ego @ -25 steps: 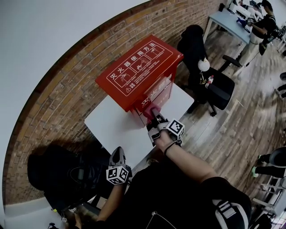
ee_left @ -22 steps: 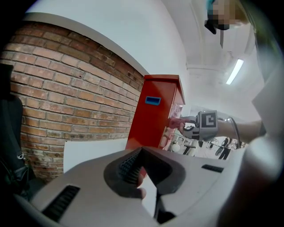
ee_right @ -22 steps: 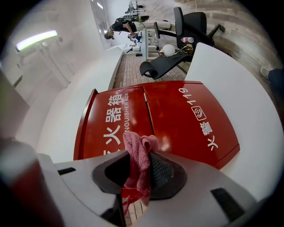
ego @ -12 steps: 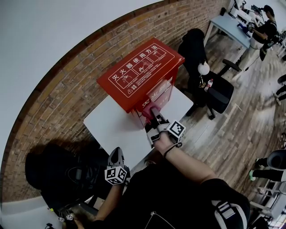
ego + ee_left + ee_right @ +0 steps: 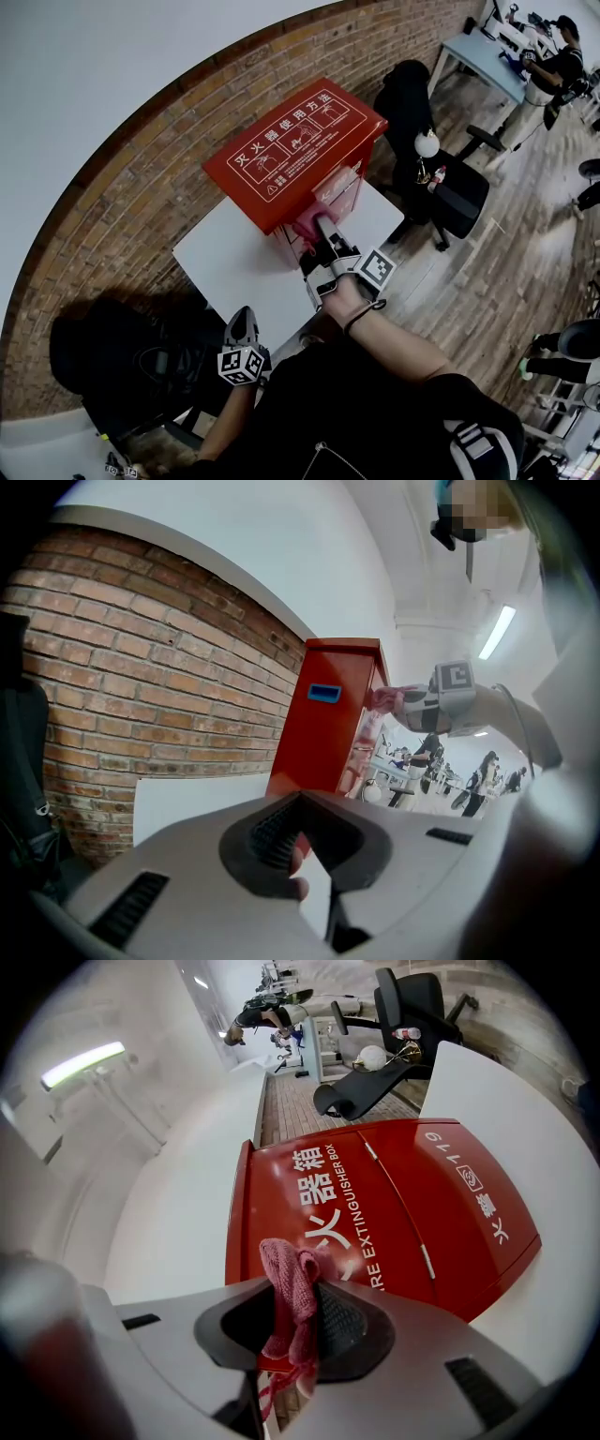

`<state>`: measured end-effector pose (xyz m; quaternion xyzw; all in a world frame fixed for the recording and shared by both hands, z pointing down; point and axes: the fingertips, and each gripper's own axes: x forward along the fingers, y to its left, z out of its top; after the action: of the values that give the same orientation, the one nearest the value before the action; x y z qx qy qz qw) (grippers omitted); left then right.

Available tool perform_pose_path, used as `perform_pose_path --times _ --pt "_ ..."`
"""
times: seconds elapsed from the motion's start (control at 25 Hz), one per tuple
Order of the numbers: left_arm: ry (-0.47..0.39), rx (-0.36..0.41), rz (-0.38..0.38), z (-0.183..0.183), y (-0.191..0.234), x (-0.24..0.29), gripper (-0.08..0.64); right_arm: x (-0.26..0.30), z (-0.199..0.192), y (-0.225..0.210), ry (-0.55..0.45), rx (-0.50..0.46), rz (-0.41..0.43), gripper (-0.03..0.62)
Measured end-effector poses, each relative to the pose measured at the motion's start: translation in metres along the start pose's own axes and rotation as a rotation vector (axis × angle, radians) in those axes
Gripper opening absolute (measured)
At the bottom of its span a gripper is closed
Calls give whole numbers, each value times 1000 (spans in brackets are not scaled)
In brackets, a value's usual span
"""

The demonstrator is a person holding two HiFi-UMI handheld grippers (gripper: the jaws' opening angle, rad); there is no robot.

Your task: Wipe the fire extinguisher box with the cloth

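Observation:
The red fire extinguisher box [image 5: 295, 150] stands on a white table [image 5: 234, 262] against a brick wall. My right gripper [image 5: 321, 236] is shut on a pink cloth [image 5: 309, 220] and presses it on the box's front face, just under the lid's edge. In the right gripper view the cloth [image 5: 291, 1288] bunches between the jaws, right before the box's lettered red front [image 5: 403, 1204]. My left gripper [image 5: 242, 328] hangs low at the table's near edge, jaws together, holding nothing. The left gripper view shows the box [image 5: 328, 724] from the side and the cloth [image 5: 386, 697] against it.
A black office chair [image 5: 441, 178] with a white round object and a bottle stands right of the table. A dark bag [image 5: 122, 366] sits on the floor at the left. A person [image 5: 553, 56] stands by a far desk. The floor is wood planks.
My right gripper has slid the cloth a little upward on the box's front. The left gripper has stayed low by the table edge.

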<state>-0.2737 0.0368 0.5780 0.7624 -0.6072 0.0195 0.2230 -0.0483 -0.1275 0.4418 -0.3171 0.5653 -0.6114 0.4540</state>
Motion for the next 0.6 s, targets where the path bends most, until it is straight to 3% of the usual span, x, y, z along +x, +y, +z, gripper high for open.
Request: perform_pose_path --times 0.32,0.6 --pt "-4 4 11 0 -1 -4 21 4 -7 27 15 5 42 110" --pt "-48 -1 115 9 -5 -19 21 6 -15 53 92 46 69 110"
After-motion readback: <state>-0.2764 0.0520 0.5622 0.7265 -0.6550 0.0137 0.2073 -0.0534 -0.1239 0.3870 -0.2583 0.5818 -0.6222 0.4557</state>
